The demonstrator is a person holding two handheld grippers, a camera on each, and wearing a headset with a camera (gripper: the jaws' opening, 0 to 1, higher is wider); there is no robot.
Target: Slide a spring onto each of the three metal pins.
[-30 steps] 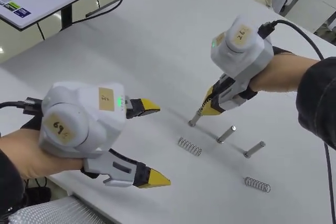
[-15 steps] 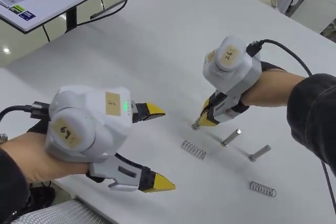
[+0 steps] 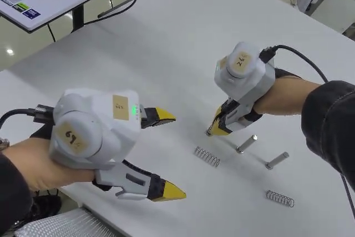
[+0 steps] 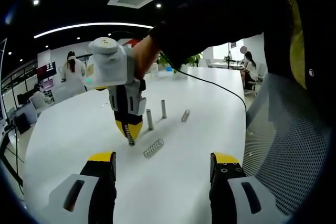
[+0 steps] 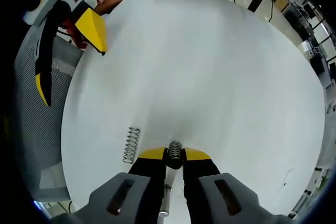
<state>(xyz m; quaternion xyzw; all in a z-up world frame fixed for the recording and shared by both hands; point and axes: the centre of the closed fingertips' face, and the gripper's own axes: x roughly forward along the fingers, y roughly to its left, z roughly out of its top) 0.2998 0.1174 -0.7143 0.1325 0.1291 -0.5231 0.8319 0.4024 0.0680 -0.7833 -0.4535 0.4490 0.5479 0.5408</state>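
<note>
Nearest, the left tool (image 3: pixel 178 156) hangs wide open and empty. One loose spring (image 3: pixel 279 198) and a second loose spring (image 3: pixel 207 156) lie flat on the surface (image 3: pixel 166 54). The right tool (image 3: pixel 213 130), pinched on a spring (image 5: pixel 175 153) at the first pin (image 3: pixel 208 132), has sunk lower than a second ago, so that spring looks nearly seated. The middle pin (image 3: pixel 246 144) and the end pin (image 3: pixel 276 160) stand bare just beside it

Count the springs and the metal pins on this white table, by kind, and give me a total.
Springs: 3: loose spring, second loose spring, gripped spring in the right gripper.
Metal pins: 3: middle pin, end pin, third pin at the right gripper's jaws.
Total: 6
</note>
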